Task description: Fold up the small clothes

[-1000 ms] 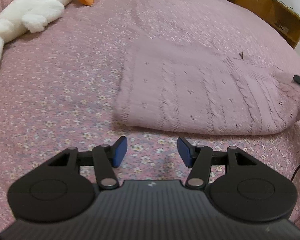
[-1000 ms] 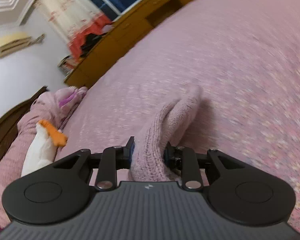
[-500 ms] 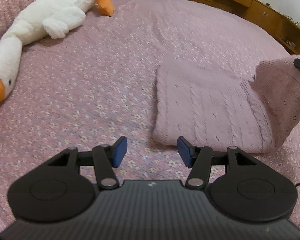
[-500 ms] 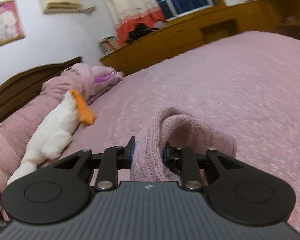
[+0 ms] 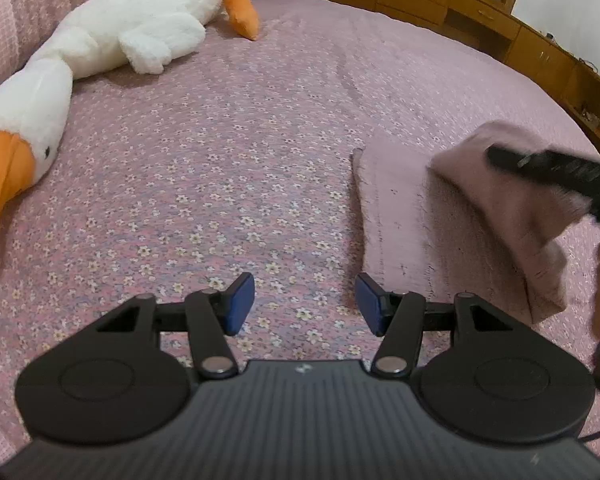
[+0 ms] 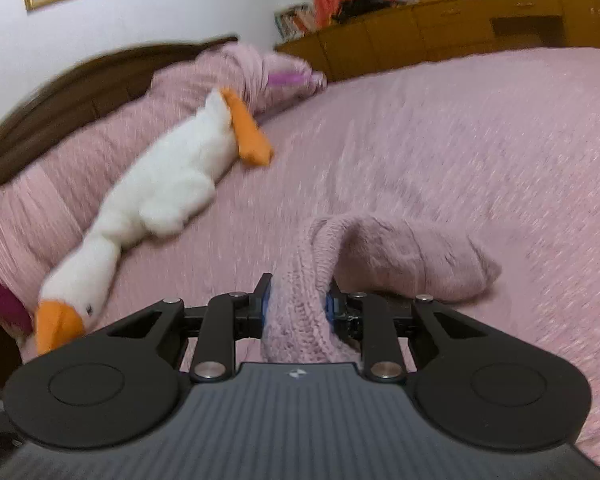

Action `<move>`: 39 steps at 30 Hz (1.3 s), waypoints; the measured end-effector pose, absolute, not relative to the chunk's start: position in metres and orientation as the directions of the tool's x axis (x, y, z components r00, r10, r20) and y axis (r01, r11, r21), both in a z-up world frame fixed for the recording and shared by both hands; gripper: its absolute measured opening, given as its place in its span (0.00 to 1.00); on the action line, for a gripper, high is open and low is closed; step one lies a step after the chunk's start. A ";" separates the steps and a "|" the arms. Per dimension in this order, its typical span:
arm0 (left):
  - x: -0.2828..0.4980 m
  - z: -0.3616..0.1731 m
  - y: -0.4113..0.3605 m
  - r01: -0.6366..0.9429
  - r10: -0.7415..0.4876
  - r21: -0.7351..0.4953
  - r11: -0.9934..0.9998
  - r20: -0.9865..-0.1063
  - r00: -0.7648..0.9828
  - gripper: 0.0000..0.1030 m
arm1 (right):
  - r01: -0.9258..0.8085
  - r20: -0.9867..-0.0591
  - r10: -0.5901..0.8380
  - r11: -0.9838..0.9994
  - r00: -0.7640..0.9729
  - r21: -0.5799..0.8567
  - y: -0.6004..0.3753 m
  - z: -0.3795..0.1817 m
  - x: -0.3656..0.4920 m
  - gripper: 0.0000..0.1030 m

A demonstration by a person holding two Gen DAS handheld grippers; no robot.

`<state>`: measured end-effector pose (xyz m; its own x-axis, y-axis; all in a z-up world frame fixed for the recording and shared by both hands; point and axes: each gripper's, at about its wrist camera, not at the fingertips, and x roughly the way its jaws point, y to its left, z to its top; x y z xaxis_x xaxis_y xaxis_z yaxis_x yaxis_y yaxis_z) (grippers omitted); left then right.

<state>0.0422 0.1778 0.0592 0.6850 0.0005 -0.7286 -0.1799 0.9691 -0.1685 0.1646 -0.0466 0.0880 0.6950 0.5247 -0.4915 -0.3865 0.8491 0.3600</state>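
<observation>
A pink knitted sweater (image 5: 432,224) lies on the floral pink bedspread (image 5: 220,184), to the right in the left wrist view. My right gripper (image 6: 296,304) is shut on a bunched edge of the sweater (image 6: 400,256) and holds it lifted and doubled over the rest. The right gripper also shows in the left wrist view (image 5: 560,168), above the sweater's right part. My left gripper (image 5: 304,304) is open and empty, just above the bedspread, left of the sweater's near corner.
A white plush goose (image 5: 112,36) with an orange beak lies at the far left by the pillows; it also shows in the right wrist view (image 6: 160,196). Wooden cabinets (image 5: 480,16) run along the far side of the bed. A dark headboard (image 6: 60,92) stands behind the pillows.
My right gripper has carried the sweater's edge up and over towards the left, folding it on itself. My left gripper has drawn away to the left of the sweater, still open.
</observation>
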 end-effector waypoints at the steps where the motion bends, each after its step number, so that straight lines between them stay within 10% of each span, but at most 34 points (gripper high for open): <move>1: 0.043 0.058 0.180 -0.178 -0.003 -0.172 0.969 -0.728 0.686 0.55 | -0.385 -0.508 0.522 0.852 0.686 0.356 -0.039 0.079 0.166 0.27; 12: 0.048 0.065 0.194 -0.125 -0.106 -0.282 0.951 -0.680 0.726 0.55 | -0.422 -0.556 0.566 0.825 0.609 0.377 -0.002 0.039 0.144 0.55; 39: 0.159 0.020 0.121 -0.013 -0.234 -0.340 0.940 -0.674 0.700 0.55 | -0.087 -0.551 0.371 0.877 0.748 0.472 -0.176 0.042 0.091 0.61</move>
